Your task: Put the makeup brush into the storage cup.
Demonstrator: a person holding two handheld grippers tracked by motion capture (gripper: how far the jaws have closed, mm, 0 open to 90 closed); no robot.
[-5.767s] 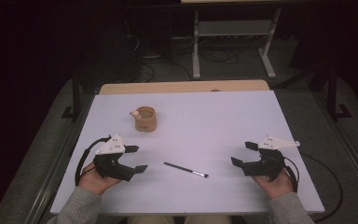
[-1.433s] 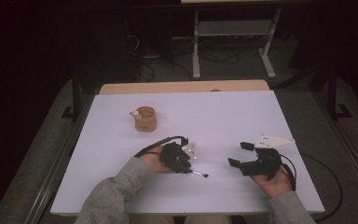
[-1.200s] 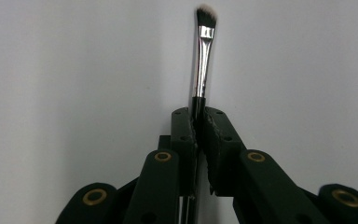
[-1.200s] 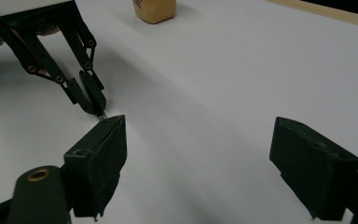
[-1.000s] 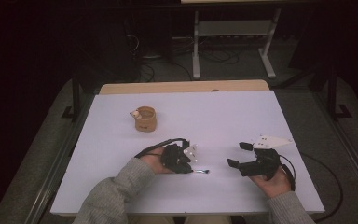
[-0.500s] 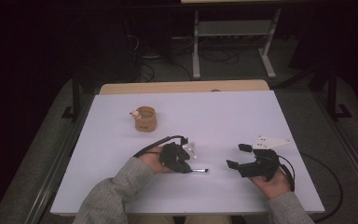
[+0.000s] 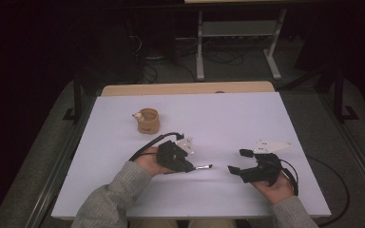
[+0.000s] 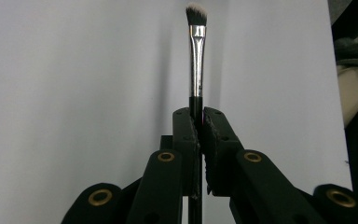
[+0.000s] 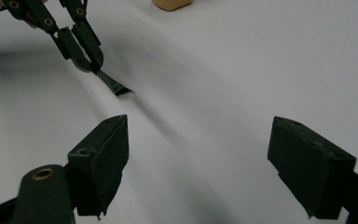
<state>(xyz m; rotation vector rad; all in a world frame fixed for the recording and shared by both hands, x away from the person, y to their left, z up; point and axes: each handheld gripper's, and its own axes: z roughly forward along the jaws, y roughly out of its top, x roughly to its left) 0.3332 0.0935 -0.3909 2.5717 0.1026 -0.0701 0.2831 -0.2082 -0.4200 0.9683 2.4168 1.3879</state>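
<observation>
Lifted off the smooth white bench point(image 7: 247, 118), the slim makeup brush point(image 8: 196, 56) now sits clamped in the left claw point(image 8: 198, 122). Right claw point(image 9: 198, 154) gapes apart, holding nothing.

Left gripper point(image 7: 188, 167) crossed from desk's left side to the makeup brush point(image 8: 196, 56), clamped its handle, now lifted it off the desk point(image 7: 228, 118).
</observation>
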